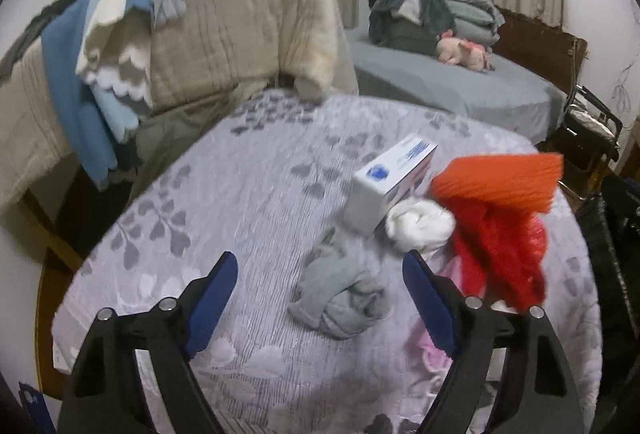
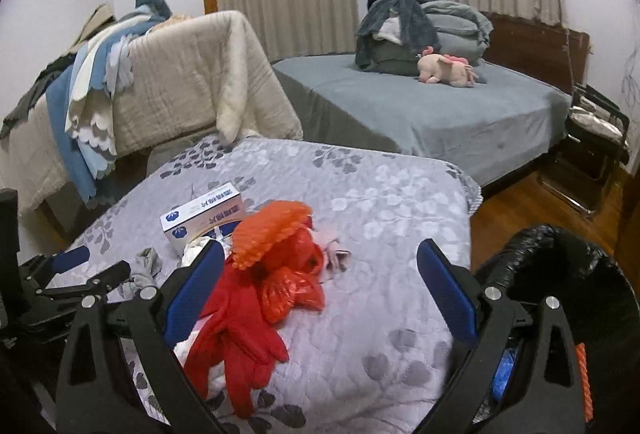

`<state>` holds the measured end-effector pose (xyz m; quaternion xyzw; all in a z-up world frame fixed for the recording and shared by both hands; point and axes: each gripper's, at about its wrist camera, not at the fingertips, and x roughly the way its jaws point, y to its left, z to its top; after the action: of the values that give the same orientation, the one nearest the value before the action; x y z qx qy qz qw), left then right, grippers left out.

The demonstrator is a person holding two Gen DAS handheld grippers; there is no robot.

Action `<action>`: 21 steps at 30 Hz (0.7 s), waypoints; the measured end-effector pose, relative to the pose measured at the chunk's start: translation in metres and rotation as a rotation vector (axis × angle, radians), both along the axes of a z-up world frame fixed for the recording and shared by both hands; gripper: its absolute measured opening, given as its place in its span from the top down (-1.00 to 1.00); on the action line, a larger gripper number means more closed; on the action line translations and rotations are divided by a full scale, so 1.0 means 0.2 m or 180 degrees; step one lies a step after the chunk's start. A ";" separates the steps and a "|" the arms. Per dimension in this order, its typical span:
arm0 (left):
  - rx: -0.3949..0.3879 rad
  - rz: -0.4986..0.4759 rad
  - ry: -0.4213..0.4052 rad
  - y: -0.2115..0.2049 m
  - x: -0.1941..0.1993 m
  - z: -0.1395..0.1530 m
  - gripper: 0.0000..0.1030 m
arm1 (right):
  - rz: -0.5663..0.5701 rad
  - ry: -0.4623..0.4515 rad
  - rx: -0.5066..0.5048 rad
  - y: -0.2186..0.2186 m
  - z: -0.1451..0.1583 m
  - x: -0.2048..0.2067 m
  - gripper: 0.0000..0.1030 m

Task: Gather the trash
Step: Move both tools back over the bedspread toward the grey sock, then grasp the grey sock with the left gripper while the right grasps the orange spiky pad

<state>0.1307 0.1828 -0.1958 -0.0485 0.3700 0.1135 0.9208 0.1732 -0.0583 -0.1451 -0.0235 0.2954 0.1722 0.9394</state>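
- Left gripper (image 1: pixel 320 274): fingers spread wide, empty, above the grey sock (image 1: pixel 340 294) at lower centre.
- Right gripper (image 2: pixel 320 274): fingers apart, empty, over the red plastic bag (image 2: pixel 288 274) on the quilted bed (image 2: pixel 380 194).
- Black bin bag (image 2: pixel 560 266) sits lower right.

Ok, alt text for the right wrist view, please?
The right hand-held gripper hangs open above a grey floral quilt strewn with red plastic bags, an orange foam net and a white cardboard box; a black-lined bin stands right.
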 end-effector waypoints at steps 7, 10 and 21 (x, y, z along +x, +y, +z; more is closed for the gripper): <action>-0.0221 -0.0065 0.0208 0.02 0.07 -0.14 -0.37 | 0.0070 0.0029 -0.0070 0.08 -0.05 0.06 -0.83; -0.0332 -0.0218 0.0241 0.01 0.09 -0.16 0.00 | 0.0091 0.0040 -0.0080 0.10 -0.06 0.07 -0.83; -0.0362 -0.0245 -0.0035 -0.01 0.09 -0.02 0.27 | 0.0183 0.0018 -0.0120 0.16 -0.06 0.18 -0.83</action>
<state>0.1481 0.1814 -0.1995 -0.0872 0.3724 0.0566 0.9223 0.2091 -0.0264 -0.1575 -0.0491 0.3005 0.1935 0.9327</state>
